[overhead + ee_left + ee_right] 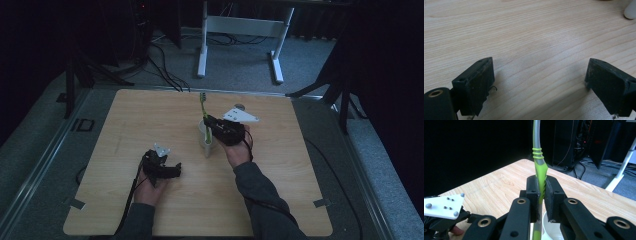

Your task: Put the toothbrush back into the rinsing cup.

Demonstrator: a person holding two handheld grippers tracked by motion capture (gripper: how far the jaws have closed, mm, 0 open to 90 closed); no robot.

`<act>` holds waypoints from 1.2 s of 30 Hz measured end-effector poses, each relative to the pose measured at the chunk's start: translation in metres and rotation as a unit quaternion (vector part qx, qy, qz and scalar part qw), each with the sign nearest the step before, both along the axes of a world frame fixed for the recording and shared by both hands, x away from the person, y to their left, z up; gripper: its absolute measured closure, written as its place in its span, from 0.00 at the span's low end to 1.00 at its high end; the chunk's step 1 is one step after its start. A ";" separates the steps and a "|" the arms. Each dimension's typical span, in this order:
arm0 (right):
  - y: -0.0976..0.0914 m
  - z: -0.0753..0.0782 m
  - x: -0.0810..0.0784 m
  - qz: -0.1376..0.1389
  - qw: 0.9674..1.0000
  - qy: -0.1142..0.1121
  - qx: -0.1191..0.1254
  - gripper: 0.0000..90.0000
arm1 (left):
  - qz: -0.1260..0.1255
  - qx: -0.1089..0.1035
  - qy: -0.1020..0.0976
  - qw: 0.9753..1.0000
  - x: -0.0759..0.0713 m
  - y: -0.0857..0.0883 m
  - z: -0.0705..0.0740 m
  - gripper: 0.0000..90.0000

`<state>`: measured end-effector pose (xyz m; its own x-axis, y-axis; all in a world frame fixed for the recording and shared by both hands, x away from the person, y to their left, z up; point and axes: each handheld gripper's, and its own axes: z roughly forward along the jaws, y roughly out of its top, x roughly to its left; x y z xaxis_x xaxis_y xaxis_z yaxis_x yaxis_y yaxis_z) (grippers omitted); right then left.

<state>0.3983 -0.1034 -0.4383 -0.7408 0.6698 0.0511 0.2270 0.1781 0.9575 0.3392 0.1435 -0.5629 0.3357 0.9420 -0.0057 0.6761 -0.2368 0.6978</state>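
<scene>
A green and grey toothbrush point(203, 102) stands upright, bristles at the top, with my right gripper point(209, 128) shut on its handle. In the right gripper view both black jaws clamp the green grip of the toothbrush point(540, 173), my right gripper point(540, 186) pointing across the table. A white cup point(205, 139) stands right below; the handle's lower end passes the rim of the cup point(550, 227), and I cannot tell if it is inside. My left gripper point(175, 170) rests low at the table's front left, open, with bare wood between its jaws point(539, 75).
The light wooden table point(150, 115) has its edges all around in the high view. A white desk frame point(240, 27) and cables lie on the floor behind. The white cup's side point(631, 11) peeks in at the top right of the left gripper view.
</scene>
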 end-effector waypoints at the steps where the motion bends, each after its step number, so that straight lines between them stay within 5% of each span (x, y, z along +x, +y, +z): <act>1: 0.000 0.000 0.000 0.000 1.000 0.000 0.000 0.91 | 0.000 0.000 0.000 1.000 0.000 0.000 0.000 0.10; 20: -0.001 -0.009 -0.002 0.001 1.000 0.005 -0.016 0.90 | 0.000 0.000 0.000 1.000 0.000 0.000 0.000 0.10; 25: -0.004 -0.012 -0.006 0.003 1.000 0.021 -0.018 0.51 | 0.000 -0.001 0.000 1.000 0.000 0.000 0.000 0.10; 36: -0.014 -0.024 -0.015 0.016 0.998 0.045 -0.030 0.43 | 0.000 0.000 0.000 1.000 0.000 0.000 0.000 0.10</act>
<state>0.3832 -0.1169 -0.4622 -0.7564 0.6493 0.0790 0.3047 0.2429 0.9210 0.3392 0.1434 -0.5630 0.3362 0.9418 -0.0059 0.6758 -0.2368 0.6981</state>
